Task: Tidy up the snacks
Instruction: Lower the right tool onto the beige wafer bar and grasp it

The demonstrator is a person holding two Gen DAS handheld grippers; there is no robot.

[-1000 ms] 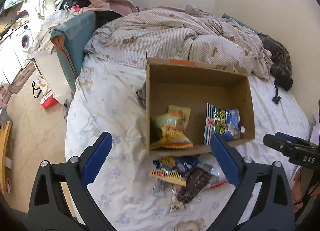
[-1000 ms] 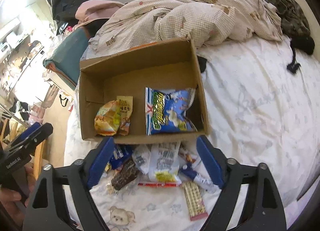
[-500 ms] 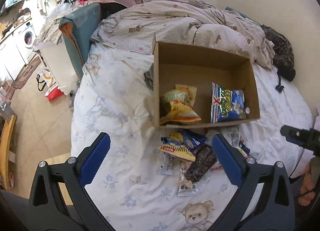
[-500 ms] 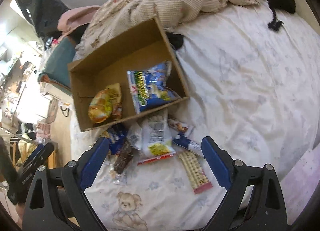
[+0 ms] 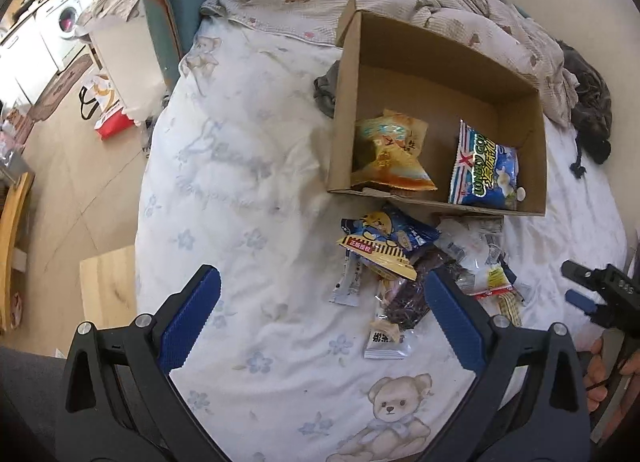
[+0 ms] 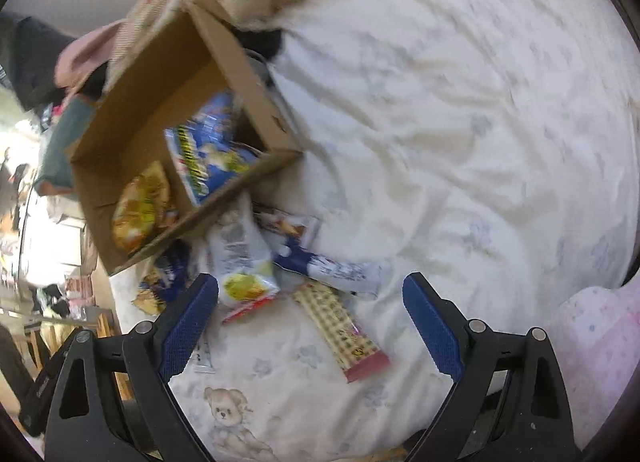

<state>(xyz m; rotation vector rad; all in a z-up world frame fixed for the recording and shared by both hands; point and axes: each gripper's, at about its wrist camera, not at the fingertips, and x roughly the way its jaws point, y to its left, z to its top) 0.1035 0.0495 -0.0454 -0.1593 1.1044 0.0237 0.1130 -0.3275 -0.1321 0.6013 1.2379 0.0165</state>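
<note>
Hanging wide open and empty over the bed point(image 6: 460, 122), both tongs, left point(image 5: 320, 318) and right point(image 6: 310, 326), faced light, crinkly snack packets point(image 6: 240, 258), slippery film probably best pinched at a flat sealed edge.

Bear-print bed point(image 5: 248, 166), tiled floor point(image 5: 80, 190), perhaps a washing machine point(image 5: 66, 22)

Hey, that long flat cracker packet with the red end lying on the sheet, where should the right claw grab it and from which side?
Grip the long cracker packet across its narrow width near the middle, coming straight down from above. It lies flat on the bedsheet, so its thin long edges are the only faces the pads can pinch. The right claw hangs open over it; its far end touches the blue-and-white wrapper, so stay clear of that.
</note>
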